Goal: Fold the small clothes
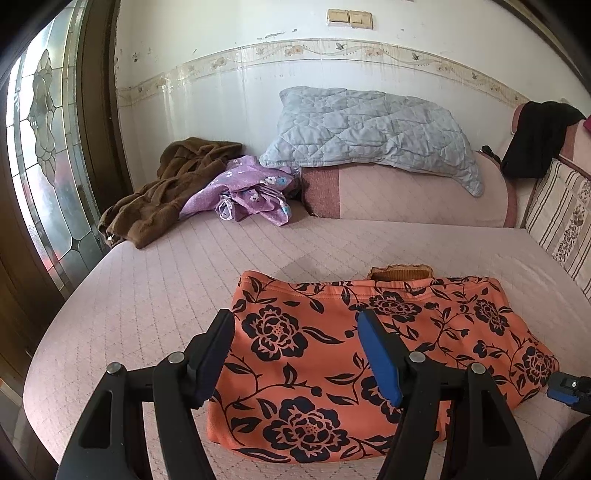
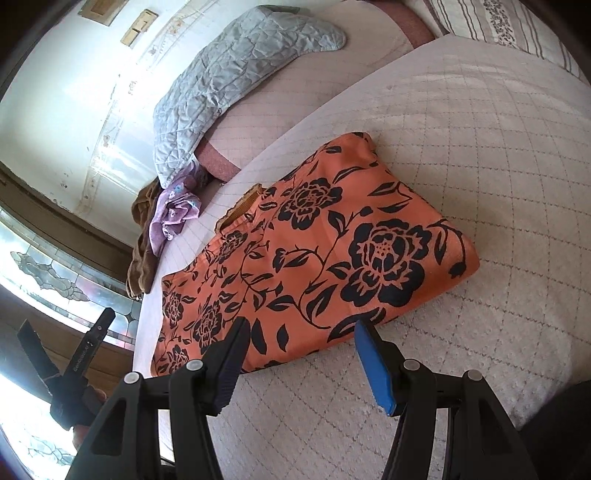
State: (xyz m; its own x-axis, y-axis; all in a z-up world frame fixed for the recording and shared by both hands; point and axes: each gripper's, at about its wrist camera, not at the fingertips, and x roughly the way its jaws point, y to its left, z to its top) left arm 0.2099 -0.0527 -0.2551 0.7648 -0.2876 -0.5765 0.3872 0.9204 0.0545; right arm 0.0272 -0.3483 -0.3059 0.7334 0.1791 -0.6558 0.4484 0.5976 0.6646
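Nearest my left wrist camera is my left tool (image 1: pixel 297 330), fingers spread wide and holding nothing, poised over the near edge of the orange floral garment (image 1: pixel 354 354). That garment lies folded flat on the bed (image 1: pixel 147 295), toward its near side, with a brown ribbed piece (image 1: pixel 400 272) showing at its far edge.

Left wrist view only:
- One black cloth (image 1: pixel 535 129) draped over the bed's end at far right.
- One striped floral cushion (image 1: pixel 565 218) along the right edge, seen more fully than in the other view.
- Two wall switch plates (image 1: pixel 349 18) side by side.

Right wrist view only:
- My right tool (image 2: pixel 299 332), also spread wide and empty, its tips at the near edge of the orange floral garment (image 2: pixel 317 258); I cannot tell whether they touch the fabric.
- The left tool (image 2: pixel 66 369) from outside, at lower left, beside the bed (image 2: pixel 480 147).

Count, both views, left to right:
- One stained-glass door panel (image 1: pixel 40 155).
- One brown garment (image 1: pixel 166 192), crumpled at the far left of the bed.
- One purple floral garment (image 1: pixel 251 192), crumpled, touching the brown one.
- One grey quilted pillow (image 1: pixel 369 133) resting on one pink bolster (image 1: pixel 406 192).
- One orange floral garment.
- Two tools.
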